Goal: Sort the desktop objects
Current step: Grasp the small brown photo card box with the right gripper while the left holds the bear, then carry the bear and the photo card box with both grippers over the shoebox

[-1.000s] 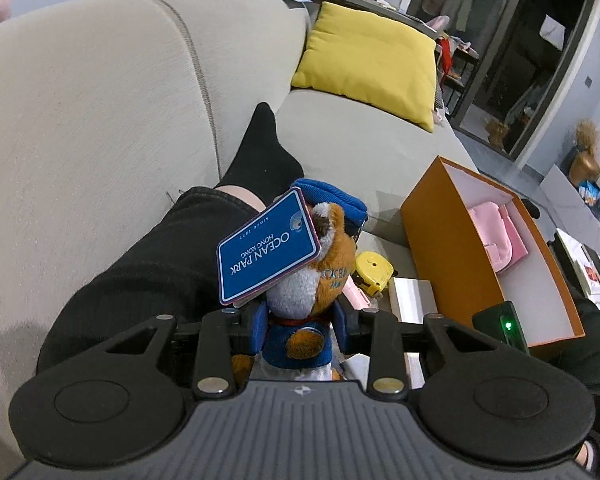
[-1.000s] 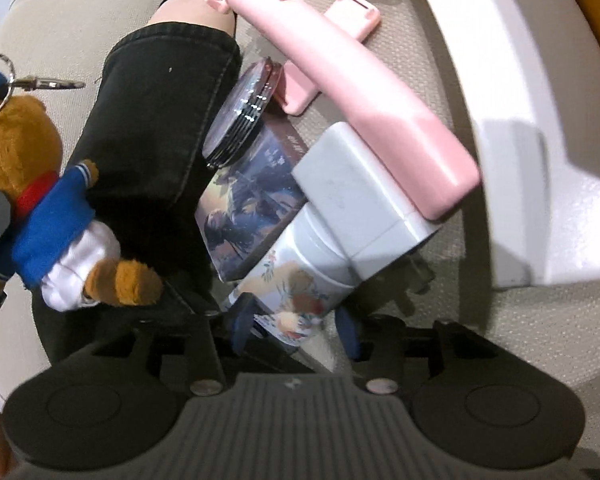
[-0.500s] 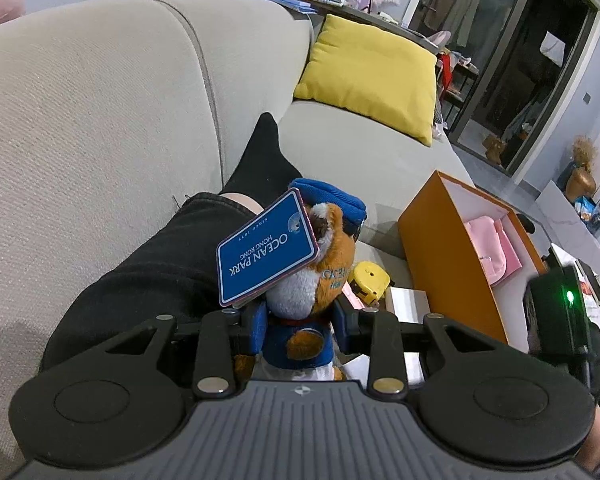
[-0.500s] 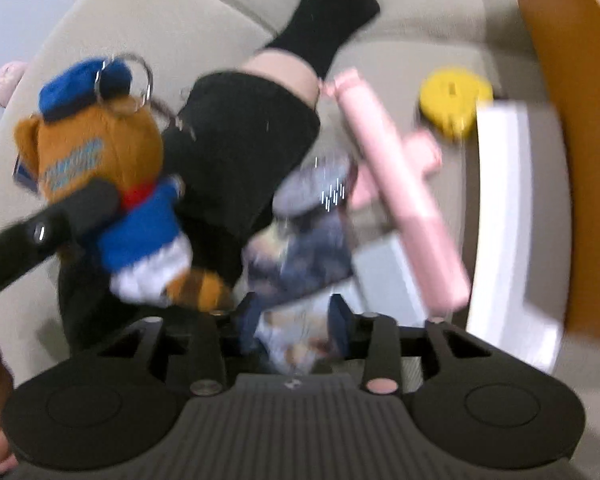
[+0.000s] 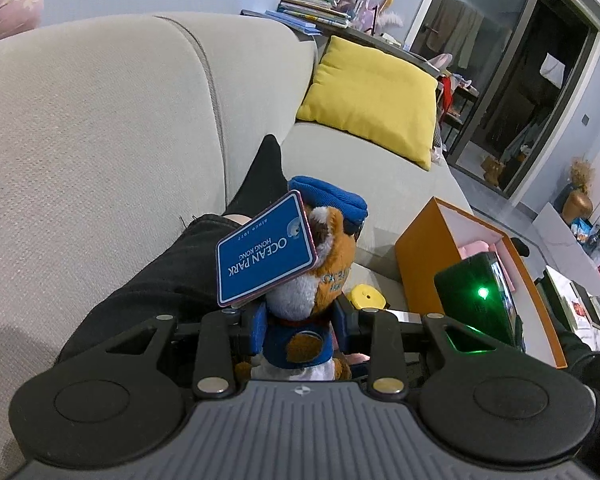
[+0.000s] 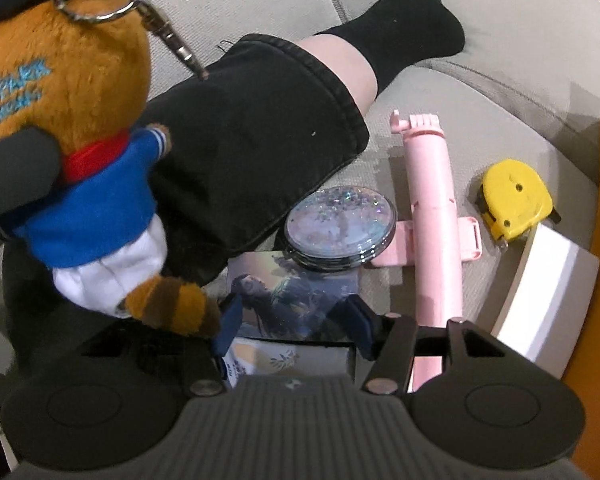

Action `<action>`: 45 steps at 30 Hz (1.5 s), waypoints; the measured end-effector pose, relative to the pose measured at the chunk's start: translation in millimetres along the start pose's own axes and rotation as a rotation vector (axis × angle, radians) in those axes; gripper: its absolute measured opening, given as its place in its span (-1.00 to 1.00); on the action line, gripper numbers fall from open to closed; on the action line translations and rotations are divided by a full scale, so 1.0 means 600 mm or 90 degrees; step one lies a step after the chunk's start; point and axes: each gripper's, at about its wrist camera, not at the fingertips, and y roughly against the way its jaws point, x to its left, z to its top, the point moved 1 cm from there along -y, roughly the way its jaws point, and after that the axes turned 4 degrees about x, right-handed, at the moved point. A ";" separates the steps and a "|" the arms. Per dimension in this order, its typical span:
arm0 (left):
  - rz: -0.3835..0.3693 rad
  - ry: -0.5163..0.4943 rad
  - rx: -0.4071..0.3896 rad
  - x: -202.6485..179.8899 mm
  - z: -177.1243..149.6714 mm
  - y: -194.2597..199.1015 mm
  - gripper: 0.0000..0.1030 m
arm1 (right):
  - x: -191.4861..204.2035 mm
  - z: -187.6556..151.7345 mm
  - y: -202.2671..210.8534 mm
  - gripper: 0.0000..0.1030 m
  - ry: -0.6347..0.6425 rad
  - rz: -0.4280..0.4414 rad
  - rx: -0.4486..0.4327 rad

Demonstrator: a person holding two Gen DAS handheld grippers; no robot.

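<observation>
Pink selfie stick [image 6: 430,220] lengthwise, hinged end far

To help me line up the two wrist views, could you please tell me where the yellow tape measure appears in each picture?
Left wrist: yellow tape measure sits low, right of centre, half hidden behind the plush toy, beside the orange box.
Right wrist: yellow tape measure at right, on the sofa.
Shared landmark: the plush toy, upper left there.
</observation>
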 end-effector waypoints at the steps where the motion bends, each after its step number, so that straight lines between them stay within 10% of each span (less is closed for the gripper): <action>1: -0.001 0.002 -0.001 0.001 0.000 0.001 -0.27 | 0.001 0.002 -0.002 0.13 0.006 -0.003 0.002; 5: -0.005 0.005 -0.003 0.004 -0.001 0.002 -0.27 | -0.001 -0.004 0.002 0.14 0.024 -0.072 -0.008; 16: -0.003 0.010 0.004 0.003 -0.002 -0.001 -0.27 | -0.028 -0.006 -0.050 0.56 -0.006 0.019 0.047; 27: 0.001 0.013 0.003 -0.004 -0.004 -0.001 -0.27 | -0.073 -0.028 0.014 -0.31 -0.071 0.063 0.012; 37: 0.002 0.018 0.007 0.002 -0.002 -0.003 -0.27 | -0.109 -0.061 0.041 -0.47 -0.189 0.261 -0.010; 45: 0.004 0.018 0.009 0.006 -0.002 -0.002 -0.27 | -0.077 -0.075 0.053 -0.50 -0.162 0.199 -0.042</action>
